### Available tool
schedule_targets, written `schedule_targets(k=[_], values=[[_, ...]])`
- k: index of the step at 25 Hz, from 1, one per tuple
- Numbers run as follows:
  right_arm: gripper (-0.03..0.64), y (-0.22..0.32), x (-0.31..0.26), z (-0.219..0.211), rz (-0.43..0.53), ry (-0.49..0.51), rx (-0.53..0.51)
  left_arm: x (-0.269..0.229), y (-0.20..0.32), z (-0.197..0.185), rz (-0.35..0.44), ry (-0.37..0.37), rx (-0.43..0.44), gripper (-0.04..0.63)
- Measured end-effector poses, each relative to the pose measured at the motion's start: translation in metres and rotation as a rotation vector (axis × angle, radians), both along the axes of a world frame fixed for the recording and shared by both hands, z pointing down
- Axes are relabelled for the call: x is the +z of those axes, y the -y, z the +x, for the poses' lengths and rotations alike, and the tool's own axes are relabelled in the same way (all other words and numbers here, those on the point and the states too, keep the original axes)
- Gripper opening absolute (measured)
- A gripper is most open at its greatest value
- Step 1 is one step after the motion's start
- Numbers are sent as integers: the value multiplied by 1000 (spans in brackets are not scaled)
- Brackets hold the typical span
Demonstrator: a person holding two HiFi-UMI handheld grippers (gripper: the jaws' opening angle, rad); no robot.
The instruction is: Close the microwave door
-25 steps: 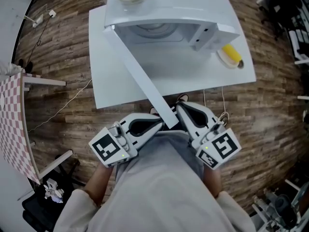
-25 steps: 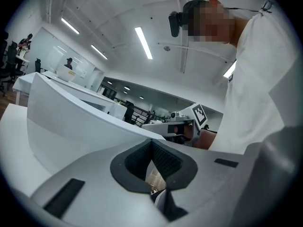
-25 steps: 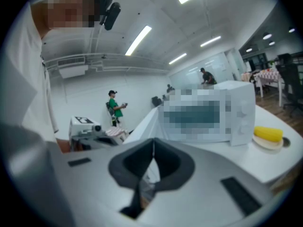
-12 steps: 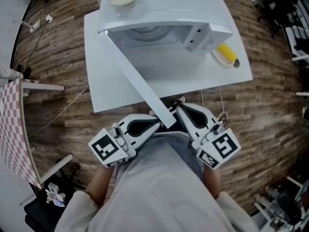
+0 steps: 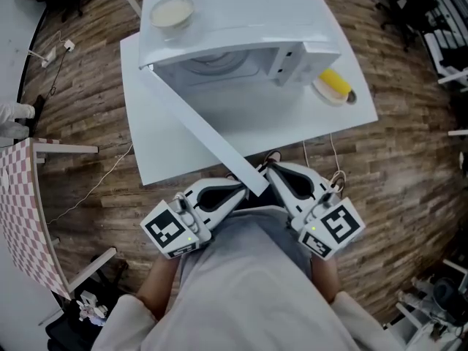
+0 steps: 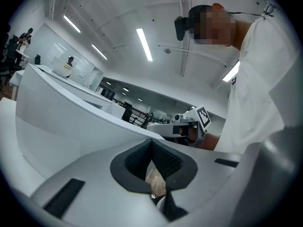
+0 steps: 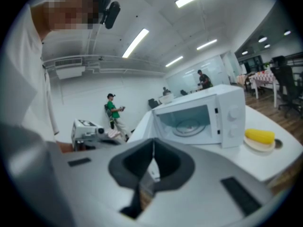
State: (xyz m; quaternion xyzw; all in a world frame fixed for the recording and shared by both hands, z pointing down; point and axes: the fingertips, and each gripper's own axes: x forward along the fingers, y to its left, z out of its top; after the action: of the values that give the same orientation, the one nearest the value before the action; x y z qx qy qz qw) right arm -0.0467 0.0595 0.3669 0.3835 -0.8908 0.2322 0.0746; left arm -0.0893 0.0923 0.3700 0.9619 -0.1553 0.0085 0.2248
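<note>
Head view: the microwave door stands wide open, its free end between two closed, empty grippers.

From the left, the left gripper (image 5: 241, 190), jaws pressed together on nothing, sits just beside the outer face of the one door (image 5: 194, 123). The door's long edge runs from the hinge at the microwave's (image 5: 241, 13) left corner down toward the person. The right gripper (image 5: 272, 172), jaws likewise together and empty, lies just past the free end, on the cavity side. The left gripper looks better placed to push the door rightward and shut. The white table (image 5: 157, 148) carries one bowl (image 5: 170, 11) atop one microwave, and one plate (image 5: 333, 88) at right.
</note>
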Motion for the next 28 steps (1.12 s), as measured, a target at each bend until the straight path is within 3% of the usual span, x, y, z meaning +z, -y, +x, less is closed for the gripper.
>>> schedule_targets(k=[25, 28], values=[[23, 3, 4, 29, -15, 0, 56, -2, 16, 23, -65, -67, -18, 18], [23, 2, 4, 33, -12, 1, 62, -2, 16, 28, -31, -38, -13, 18]])
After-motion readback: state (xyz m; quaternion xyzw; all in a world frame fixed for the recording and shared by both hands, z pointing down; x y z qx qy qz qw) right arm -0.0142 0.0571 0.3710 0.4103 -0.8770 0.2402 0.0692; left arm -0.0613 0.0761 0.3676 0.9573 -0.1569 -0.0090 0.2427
